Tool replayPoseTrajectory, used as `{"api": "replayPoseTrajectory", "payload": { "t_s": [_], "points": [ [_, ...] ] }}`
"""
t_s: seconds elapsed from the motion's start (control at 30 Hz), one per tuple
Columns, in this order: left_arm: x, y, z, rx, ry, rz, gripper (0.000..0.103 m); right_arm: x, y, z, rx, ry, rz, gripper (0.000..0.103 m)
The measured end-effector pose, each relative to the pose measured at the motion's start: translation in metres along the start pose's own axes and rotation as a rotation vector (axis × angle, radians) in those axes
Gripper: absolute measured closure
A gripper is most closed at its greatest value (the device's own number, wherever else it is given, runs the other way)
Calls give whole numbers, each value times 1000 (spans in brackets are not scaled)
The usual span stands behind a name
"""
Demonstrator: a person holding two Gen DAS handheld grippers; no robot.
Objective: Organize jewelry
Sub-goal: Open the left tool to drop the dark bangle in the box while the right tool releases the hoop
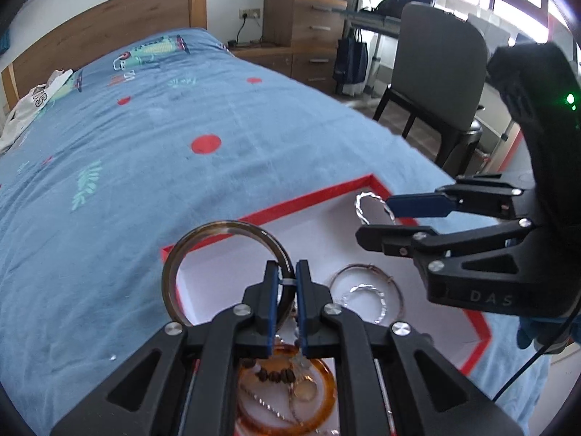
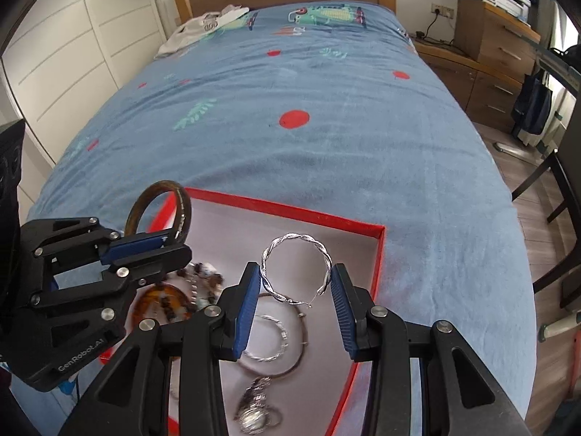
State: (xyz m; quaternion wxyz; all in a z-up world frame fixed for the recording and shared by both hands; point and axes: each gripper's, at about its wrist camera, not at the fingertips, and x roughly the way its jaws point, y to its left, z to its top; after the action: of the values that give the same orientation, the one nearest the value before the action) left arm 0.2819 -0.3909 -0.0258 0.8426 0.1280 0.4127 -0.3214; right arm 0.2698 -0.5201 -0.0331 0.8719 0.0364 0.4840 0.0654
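Note:
A red-rimmed white tray (image 1: 319, 196) (image 2: 290, 207) lies on the blue bed. My left gripper (image 1: 288, 276) (image 2: 165, 245) is shut on a brown translucent bangle (image 1: 189, 247) (image 2: 181, 210) and holds it upright above the tray's left side. My right gripper (image 2: 295, 287) (image 1: 377, 218) holds a twisted silver hoop (image 2: 294, 243) (image 1: 363, 203) between its blue pads above the tray's far right corner. In the tray lie a thin brown hoop (image 1: 395, 283) (image 2: 301, 348), a second silver hoop (image 1: 377, 299) (image 2: 279, 338), an amber bangle (image 1: 326, 399) (image 2: 152, 301), beads and a chain.
The blue bedspread (image 2: 308, 116) stretches away behind the tray. A dark chair (image 1: 439, 83) stands right of the bed, wooden drawers (image 1: 305, 25) behind it. White clothing (image 2: 203, 25) lies by the headboard. A watch-like silver piece (image 2: 254, 414) lies at the tray's near end.

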Motion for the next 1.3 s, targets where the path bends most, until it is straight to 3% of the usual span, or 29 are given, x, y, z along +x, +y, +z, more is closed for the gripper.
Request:
{"api": "replayPoseTrajectory", "payload": {
  "t_s": [0.2,0.4,0.67,0.77,1.07,1.17,1.3],
  "points": [
    [30,1,-10,5,53,4,94,24,-3,-5,-54,41,16,63],
    [37,12,-11,-36,70,-27,94,32,6,-7,-141,65,-8,63],
    [43,27,-15,-120,106,-60,81,38,15,-12,-235,112,-64,64],
    [44,25,-17,-90,111,-41,81,38,18,-12,-254,116,-62,64],
    [44,22,-19,-84,109,-40,80,35,18,-12,-269,112,-44,61],
    [42,21,-21,-73,106,-16,73,30,18,-13,-267,99,-60,57],
    [38,24,-22,-89,106,-25,70,19,13,-14,-246,72,-58,53]
  ]
}}
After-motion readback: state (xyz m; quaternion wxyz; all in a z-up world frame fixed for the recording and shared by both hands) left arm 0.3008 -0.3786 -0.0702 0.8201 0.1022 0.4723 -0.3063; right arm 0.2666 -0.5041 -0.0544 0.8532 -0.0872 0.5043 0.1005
